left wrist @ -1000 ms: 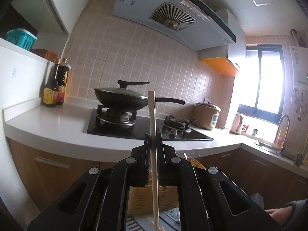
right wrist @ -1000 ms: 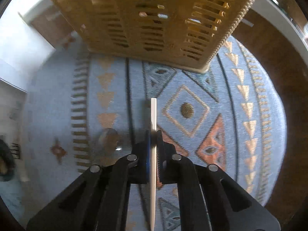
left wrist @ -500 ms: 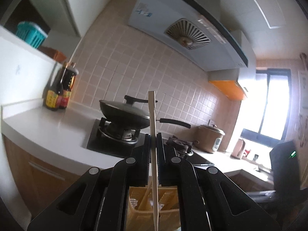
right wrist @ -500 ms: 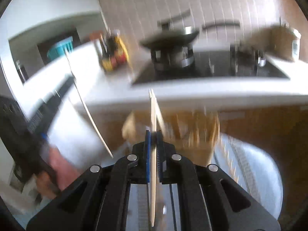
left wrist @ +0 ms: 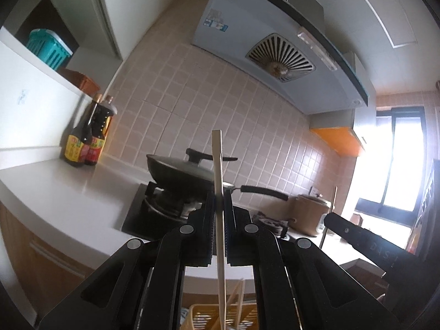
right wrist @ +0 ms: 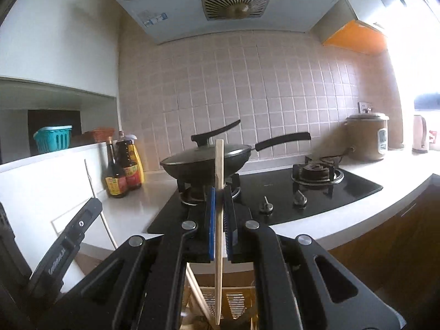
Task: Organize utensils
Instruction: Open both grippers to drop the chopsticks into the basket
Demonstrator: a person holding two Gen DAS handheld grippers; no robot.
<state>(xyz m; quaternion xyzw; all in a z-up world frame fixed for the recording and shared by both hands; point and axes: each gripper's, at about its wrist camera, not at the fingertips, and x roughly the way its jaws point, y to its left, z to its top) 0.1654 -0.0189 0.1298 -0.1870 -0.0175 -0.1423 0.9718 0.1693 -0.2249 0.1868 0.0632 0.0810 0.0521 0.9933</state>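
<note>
My left gripper [left wrist: 218, 200] is shut on a pale chopstick [left wrist: 217, 159] that stands upright between its pads, its lower end over a yellow slotted basket [left wrist: 203, 313]. My right gripper [right wrist: 219, 192] is shut on a wooden chopstick [right wrist: 219, 159], also upright, above the same yellow basket [right wrist: 236, 302]. Another chopstick [right wrist: 198, 294] leans inside that basket. Each gripper shows in the other's view: the right gripper [left wrist: 328, 218] at the right edge, the left gripper [right wrist: 95, 202] at the lower left, each with its stick. Both point level at the stove.
A lidded black wok [right wrist: 206, 162] sits on the black gas hob [right wrist: 316, 189] in a white counter [left wrist: 68, 200]. Sauce bottles [right wrist: 121, 170] stand at the left, a rice cooker [right wrist: 367, 137] and kettle [right wrist: 420, 134] at the right. A range hood [right wrist: 233, 0] hangs overhead.
The right gripper has swung up from facing the patterned rug and basket to facing the stove, chopstick still held. The left view has shifted and rolled a little, and the right gripper has entered it.
</note>
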